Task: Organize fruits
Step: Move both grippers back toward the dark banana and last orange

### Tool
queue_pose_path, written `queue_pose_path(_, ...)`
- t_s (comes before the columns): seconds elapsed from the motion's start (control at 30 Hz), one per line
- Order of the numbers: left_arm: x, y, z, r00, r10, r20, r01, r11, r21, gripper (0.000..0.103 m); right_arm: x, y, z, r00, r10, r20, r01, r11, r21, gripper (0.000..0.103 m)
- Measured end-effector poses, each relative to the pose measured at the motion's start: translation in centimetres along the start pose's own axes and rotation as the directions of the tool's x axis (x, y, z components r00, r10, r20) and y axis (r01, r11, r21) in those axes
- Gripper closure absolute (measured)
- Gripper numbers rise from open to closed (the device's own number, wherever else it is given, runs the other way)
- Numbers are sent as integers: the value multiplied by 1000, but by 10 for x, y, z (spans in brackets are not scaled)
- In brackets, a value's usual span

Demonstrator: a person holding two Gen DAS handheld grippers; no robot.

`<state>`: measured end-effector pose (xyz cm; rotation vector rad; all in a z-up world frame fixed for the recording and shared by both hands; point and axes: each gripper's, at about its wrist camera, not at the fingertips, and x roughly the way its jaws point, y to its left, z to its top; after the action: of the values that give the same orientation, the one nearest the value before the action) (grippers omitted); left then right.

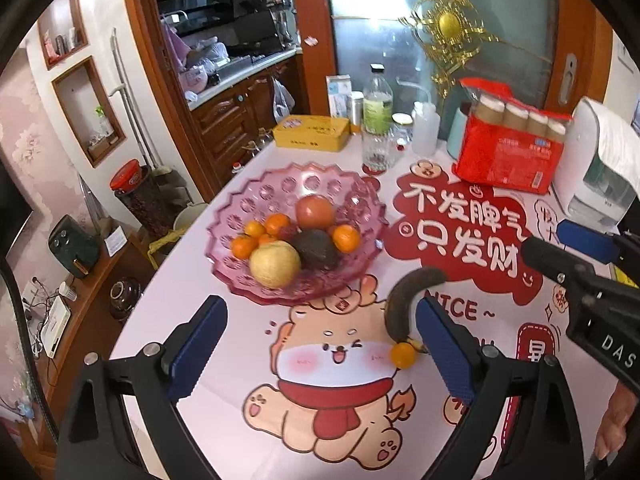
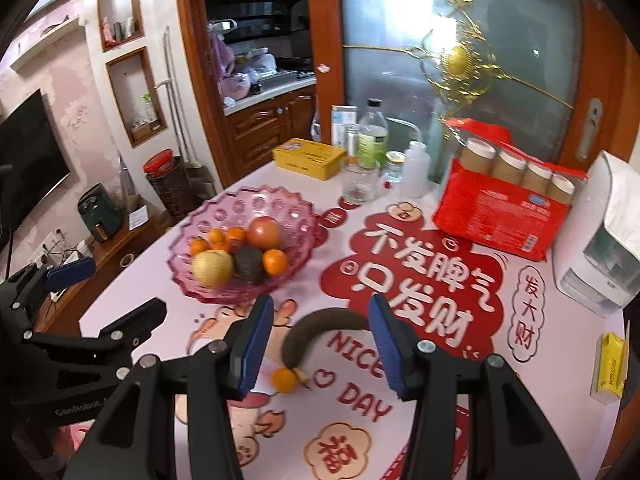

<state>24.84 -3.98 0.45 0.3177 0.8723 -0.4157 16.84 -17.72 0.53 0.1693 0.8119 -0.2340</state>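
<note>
- Nearest the lens in the left wrist view is the left gripper (image 1: 320, 350), its blue pads spread wide and holding nothing; the printed worktop (image 1: 224, 420) shows between them.
- Just left of that gripper's right pad lie a dark, curved banana (image 1: 404, 300) and, touching its near end, a small loose orange (image 1: 404, 355), both on the worktop.
- The landmark is the pink fruit bowl (image 1: 248, 208): it stands beyond the left gripper, toward the worktop's left edge, which curves away just left of the bowl.
- Inside the bowl sit a yellow apple (image 1: 275, 263) at the near rim, a dark avocado (image 1: 316, 249) to its right, a red apple (image 1: 315, 211) behind, and several tangerines (image 1: 244, 246) around them.
- Behind the bowl a yellow tin (image 1: 312, 132), then a clear bottle (image 1: 377, 114) and a glass (image 1: 376, 152); right of the bowl a red carton of jars (image 1: 508, 148) and a white appliance (image 1: 596, 168) at the far right.
- Left of the bowl, beyond the edge, the room drops to a low cabinet and a wall with niches; a kitchen doorway stands behind.
- The right gripper (image 2: 322, 342) is also spread wide and empty, with the banana and the loose orange lying between its pads, touching neither.
- Between the bowl and the banana the cloth is bare, as it is from the bowl rightward to the carton.
</note>
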Motion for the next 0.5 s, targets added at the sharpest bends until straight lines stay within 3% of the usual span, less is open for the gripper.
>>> queue_pose_path(0.37,89,-52,-14,994,-59,-94,67,995,77,9,71,-51,-42,992,-17,-124,27,997,76,53)
queue_pose_path(0.5,127,-66,-13,986,-88,-139,98,993,69,18,101,-60,-58,985,-16,-173,32,996,85,53)
